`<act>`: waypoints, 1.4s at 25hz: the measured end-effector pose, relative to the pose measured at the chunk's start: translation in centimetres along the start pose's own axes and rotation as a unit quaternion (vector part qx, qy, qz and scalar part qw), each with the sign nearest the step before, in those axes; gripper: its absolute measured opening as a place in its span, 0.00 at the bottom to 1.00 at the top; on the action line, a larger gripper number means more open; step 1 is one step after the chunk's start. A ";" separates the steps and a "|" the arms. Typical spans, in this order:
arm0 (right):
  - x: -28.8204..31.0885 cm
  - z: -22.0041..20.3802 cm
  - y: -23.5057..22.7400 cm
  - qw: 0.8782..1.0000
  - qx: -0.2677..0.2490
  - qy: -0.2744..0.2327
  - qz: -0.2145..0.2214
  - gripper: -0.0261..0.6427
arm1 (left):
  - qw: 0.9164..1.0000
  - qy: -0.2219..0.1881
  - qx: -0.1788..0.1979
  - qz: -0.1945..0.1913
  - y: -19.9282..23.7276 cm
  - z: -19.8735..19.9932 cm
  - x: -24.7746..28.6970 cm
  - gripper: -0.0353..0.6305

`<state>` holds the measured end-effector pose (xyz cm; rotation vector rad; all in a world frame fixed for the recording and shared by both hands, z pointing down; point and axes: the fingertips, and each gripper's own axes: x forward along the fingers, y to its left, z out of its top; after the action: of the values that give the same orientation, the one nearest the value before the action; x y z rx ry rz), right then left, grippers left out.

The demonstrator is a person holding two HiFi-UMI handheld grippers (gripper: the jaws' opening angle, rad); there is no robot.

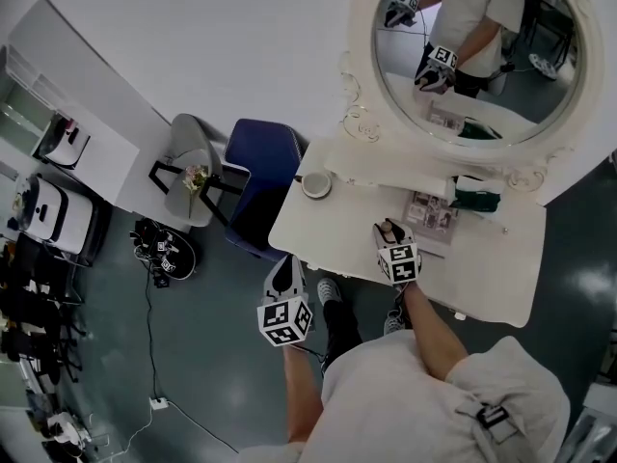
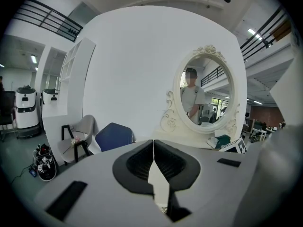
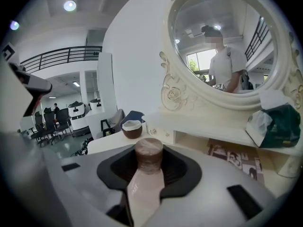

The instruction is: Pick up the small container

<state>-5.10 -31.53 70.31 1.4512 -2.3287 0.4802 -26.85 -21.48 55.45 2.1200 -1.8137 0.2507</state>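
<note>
The small container, a pale pink bottle with a brown cap, sits upright between the jaws of my right gripper, which is shut on it. From the head view, the right gripper is over the front of the white dressing table, with the container's cap just showing at its tip. My left gripper hangs off the table's left end above the floor. Its jaws are shut with nothing between them.
A brown bowl with white contents stands at the table's left corner. An oval white-framed mirror rises at the back, with a green tissue pack and a printed sheet below it. A blue chair and a grey chair stand to the left.
</note>
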 end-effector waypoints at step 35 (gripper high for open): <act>-12.0 10.0 -1.4 0.993 -0.039 -0.099 0.044 0.25 | 0.997 -0.027 0.031 -0.065 -9.5 1.5 1.3 0.10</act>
<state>-0.02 -27.34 56.04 1.4224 -2.5451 0.2758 -17.43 -21.99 53.14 2.2980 -1.7105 0.2221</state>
